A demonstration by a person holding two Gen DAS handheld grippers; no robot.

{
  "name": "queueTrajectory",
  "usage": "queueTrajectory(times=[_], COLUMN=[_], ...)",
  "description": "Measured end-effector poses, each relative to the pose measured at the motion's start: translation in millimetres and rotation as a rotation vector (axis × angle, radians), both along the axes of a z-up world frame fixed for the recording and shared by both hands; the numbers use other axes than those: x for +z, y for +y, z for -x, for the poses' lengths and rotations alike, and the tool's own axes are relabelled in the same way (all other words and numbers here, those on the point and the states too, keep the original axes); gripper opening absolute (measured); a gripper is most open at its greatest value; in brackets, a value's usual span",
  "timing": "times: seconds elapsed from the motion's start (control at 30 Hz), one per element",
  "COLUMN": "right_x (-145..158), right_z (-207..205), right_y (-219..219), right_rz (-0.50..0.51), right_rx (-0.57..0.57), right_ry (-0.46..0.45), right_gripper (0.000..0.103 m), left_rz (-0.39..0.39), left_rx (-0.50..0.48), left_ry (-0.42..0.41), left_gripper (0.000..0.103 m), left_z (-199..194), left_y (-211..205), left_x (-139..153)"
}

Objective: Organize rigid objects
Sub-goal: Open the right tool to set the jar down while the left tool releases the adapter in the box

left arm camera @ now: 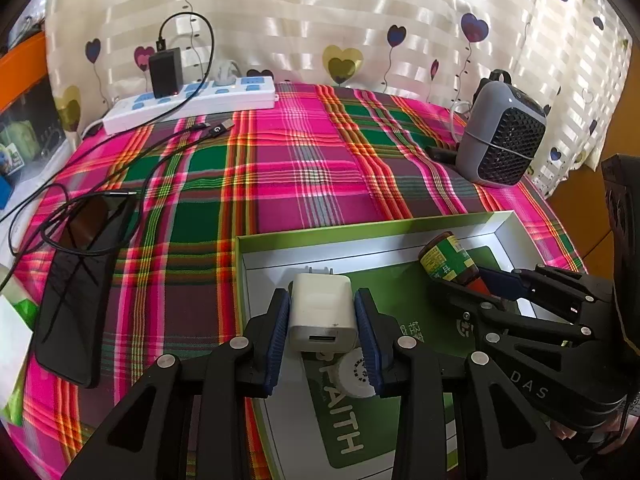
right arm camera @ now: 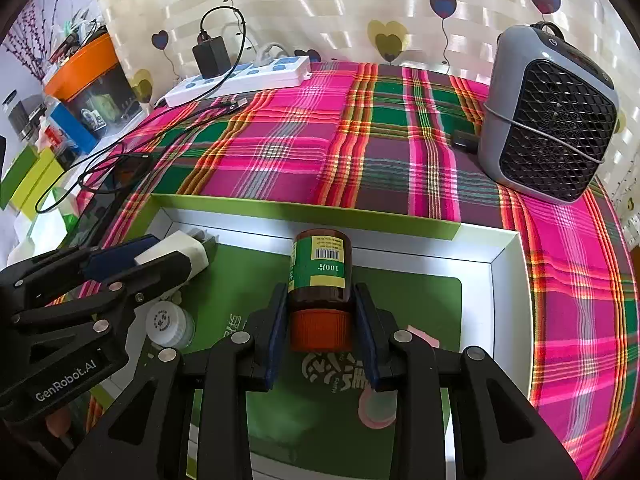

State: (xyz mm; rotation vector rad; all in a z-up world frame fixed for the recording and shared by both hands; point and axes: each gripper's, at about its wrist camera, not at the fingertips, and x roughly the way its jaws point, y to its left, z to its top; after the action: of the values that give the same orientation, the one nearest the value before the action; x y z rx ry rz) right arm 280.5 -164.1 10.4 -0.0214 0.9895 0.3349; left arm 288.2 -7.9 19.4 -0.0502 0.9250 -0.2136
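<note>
Left claw [left arm camera: 322,320] around white charger [left arm camera: 322,312] (scuffed)

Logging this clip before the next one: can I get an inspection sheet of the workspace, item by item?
Surface: plaid cloth covers the table.
Job's things: open green box; white charger and brown pill bottle are held over it; a white-capped bottle and pink tape roll lie inside.
Clutter: grey fan heater, dark phone.
Grippers: left gripper shut on the charger; right gripper shut on the pill bottle at its orange cap end.
Cables: black cable runs from a black adapter on the white power strip and loops over the phone.
Surroundings: heart-print curtain behind; orange-rimmed bin at left.
</note>
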Motion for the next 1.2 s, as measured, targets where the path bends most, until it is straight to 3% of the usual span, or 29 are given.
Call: queueTrajectory(times=[0.4,0.57,1.2], right_x=[0,0,19], right_z=[0,2,24], right_y=[-2,-1,-6], right_rz=[-0.006,0.004,0.007], right_rx=[-0.016,-0.014,-0.048], right_ry=[0.004,-0.001,-0.046], right_gripper=[0.033,0.048,0.049], left_rz=[-0.017,-0.028,-0.044], left_rx=[0.0,0.002,0.018], left_ry=[0.001,0.0,-0.033], left_gripper=[0.033,0.033,0.037], left_z=[0,2,33], left_y=[-1,-1,2], left_x=[-1,-1,15])
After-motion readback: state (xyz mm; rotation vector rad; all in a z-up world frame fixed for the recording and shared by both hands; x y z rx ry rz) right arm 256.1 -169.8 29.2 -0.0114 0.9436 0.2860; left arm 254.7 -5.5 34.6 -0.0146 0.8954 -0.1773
